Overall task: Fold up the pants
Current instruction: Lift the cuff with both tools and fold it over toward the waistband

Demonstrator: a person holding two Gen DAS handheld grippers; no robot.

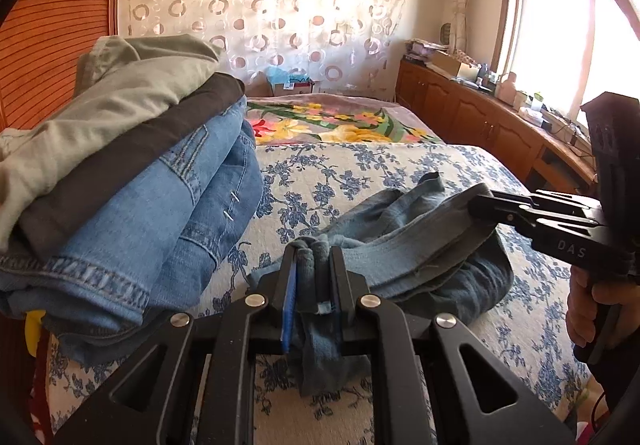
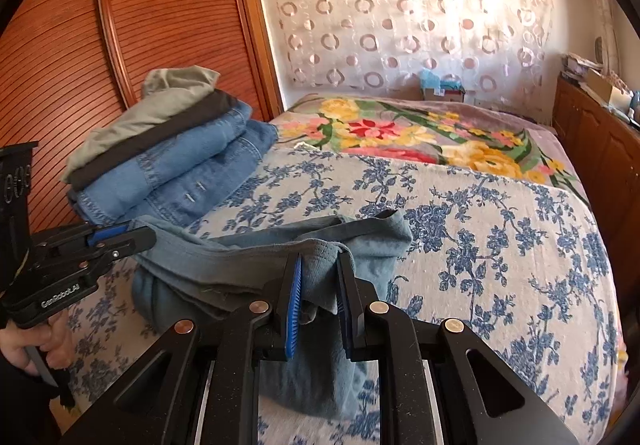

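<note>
Left gripper (image 1: 314, 257) pinching blue pants (image 1: 416, 213), right gripper (image 2: 318, 265) likewise, bedspread (image 2: 500, 229) beneath

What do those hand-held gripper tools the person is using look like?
Each hand-held gripper is matte black, with angular arms cut by triangular holes and joined by round silver or copper-toned pivots. The fingers carry blue ribbed pads. The left hand-held gripper bears white lettering reading GenRobot.AI; the right hand-held gripper shows the letters DAS.

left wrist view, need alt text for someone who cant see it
The left gripper pinches a bunched edge of grey-blue pants on a blue-flowered bedspread; the right gripper clamps another edge. Folded clothes are stacked at left.
</note>
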